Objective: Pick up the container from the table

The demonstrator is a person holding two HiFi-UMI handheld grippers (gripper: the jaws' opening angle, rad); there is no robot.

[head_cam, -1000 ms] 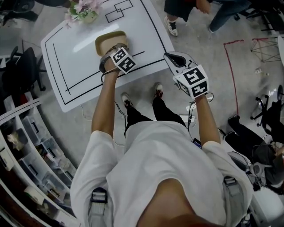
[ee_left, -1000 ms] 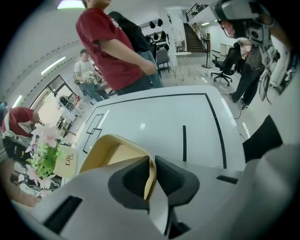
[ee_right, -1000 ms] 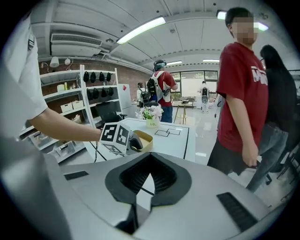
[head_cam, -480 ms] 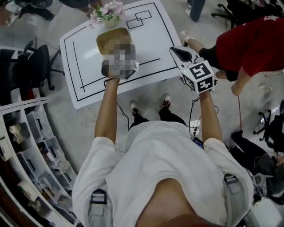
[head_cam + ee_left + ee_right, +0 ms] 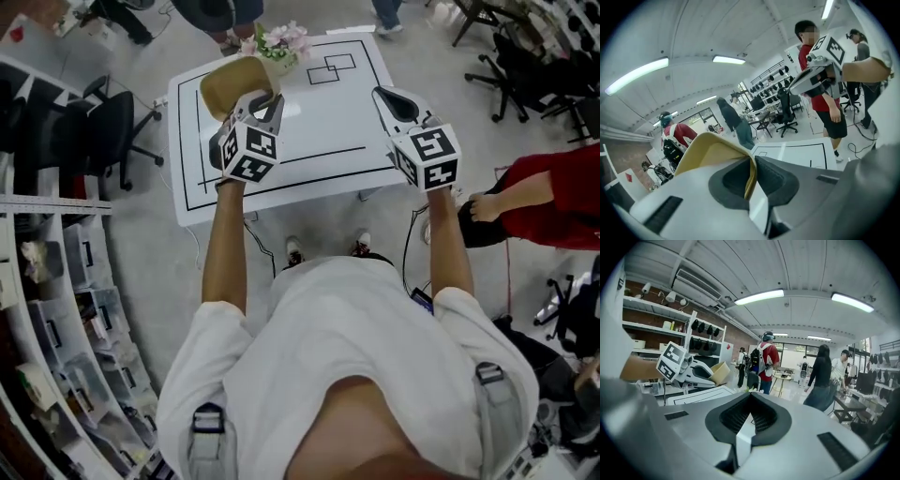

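Container [image 5: 230,82] mouth-up, jutting forward off left gripper [image 5: 261,101], long axis unclear

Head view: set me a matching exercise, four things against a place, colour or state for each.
Things:
1. container
2. right gripper
3. flowers
4. table

Descriptions:
A. white with black lines
B. jaws together, nothing between them
C. rim clamped in the left gripper
D. at the table's far edge

Pairs: 1-C, 2-B, 3-D, 4-A
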